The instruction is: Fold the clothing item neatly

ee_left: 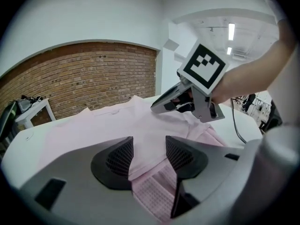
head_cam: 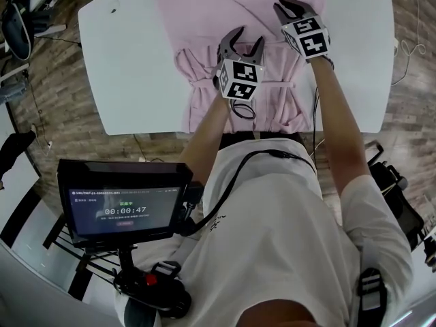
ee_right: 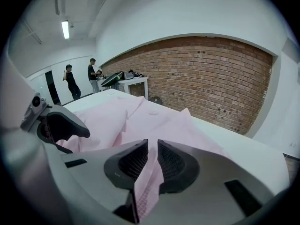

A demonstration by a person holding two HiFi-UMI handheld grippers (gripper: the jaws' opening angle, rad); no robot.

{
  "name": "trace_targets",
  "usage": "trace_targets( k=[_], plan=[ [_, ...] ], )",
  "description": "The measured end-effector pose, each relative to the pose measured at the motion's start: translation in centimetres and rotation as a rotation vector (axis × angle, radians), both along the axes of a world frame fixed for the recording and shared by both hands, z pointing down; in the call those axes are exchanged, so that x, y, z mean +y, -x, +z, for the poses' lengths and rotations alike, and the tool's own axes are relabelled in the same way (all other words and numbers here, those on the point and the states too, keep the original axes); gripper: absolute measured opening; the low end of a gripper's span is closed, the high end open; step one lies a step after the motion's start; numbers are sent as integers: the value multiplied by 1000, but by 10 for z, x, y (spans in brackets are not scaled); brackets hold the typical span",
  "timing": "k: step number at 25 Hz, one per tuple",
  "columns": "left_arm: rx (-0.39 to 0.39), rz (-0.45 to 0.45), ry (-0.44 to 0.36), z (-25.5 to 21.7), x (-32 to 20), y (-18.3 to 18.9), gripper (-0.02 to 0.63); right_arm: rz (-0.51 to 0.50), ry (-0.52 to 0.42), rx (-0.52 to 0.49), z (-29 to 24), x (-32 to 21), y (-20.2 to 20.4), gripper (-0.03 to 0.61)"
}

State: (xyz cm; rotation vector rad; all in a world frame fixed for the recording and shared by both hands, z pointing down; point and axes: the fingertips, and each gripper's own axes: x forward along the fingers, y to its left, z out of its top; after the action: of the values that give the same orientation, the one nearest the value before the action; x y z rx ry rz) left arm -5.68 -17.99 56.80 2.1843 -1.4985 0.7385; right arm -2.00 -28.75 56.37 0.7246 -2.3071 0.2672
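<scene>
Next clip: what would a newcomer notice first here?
A pink garment is spread over the white table, its near part bunched. Over it, the left gripper stands wide open, while the right gripper has its jaws narrowly apart around a fold of fabric. A monitor glows at the head view's lower left.

Pink cloth garment (head_cam: 204, 19) on smooth, seemingly matt table (head_cam: 122, 60)
</scene>
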Motion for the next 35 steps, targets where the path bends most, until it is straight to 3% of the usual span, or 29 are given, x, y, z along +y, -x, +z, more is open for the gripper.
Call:
trace_targets(
  k=[8,12,19,25,31,35],
  plan=[
    [5,15,35,7,8,-5,199,33,56,36,15,-2,-10,58],
    [21,12,68,13,12,-6,199,31,61,60,15,1,-16,17],
    [58,-12,110,23,20,-4,199,71,5,39,-2,-5,-28,17],
    [64,-27,132,29,23,1,199,179,-35,68,-8,-26,-59,17],
    [65,-38,134,31,25,5,199,234,28,142,10,-22,-81,17],
    [64,-41,129,31,25,7,199,208,48,146,17,-16,-78,19]
  ],
)
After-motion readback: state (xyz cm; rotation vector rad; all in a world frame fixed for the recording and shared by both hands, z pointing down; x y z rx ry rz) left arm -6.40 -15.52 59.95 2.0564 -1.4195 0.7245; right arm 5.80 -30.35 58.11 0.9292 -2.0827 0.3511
